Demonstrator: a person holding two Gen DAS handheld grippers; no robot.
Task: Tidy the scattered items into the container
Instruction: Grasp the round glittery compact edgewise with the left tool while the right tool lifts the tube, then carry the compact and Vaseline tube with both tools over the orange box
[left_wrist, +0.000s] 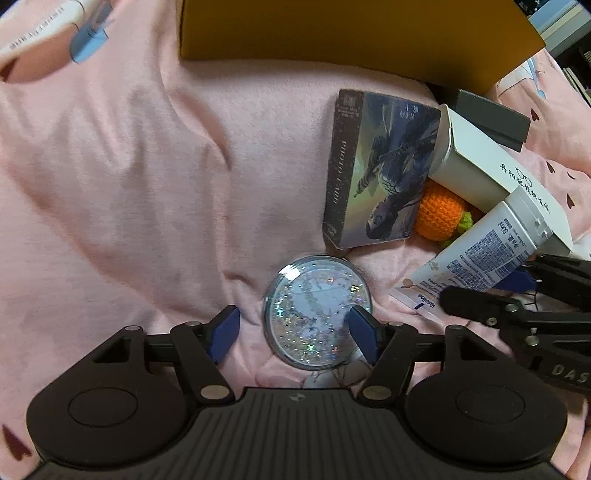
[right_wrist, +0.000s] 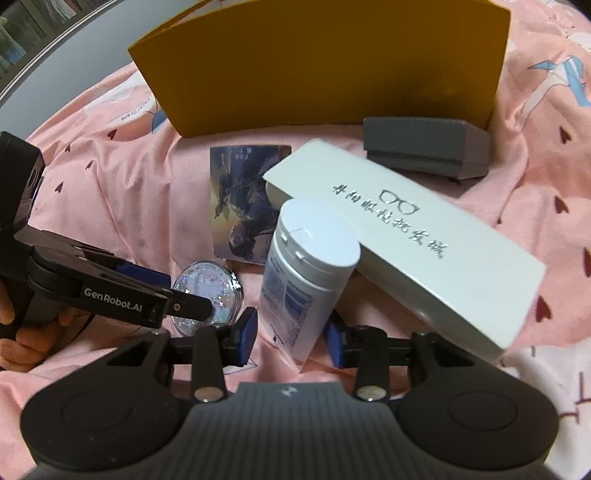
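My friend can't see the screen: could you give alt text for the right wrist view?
The right tongs straddle a white lotion tube, pads not yet pressing, on pink bedding. Around it lie a glitter disc, photo card box, white glasses case and yellow container.

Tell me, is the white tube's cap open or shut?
Shut. The white tube has its flip cap flat and flush at the top; no lid stands raised.
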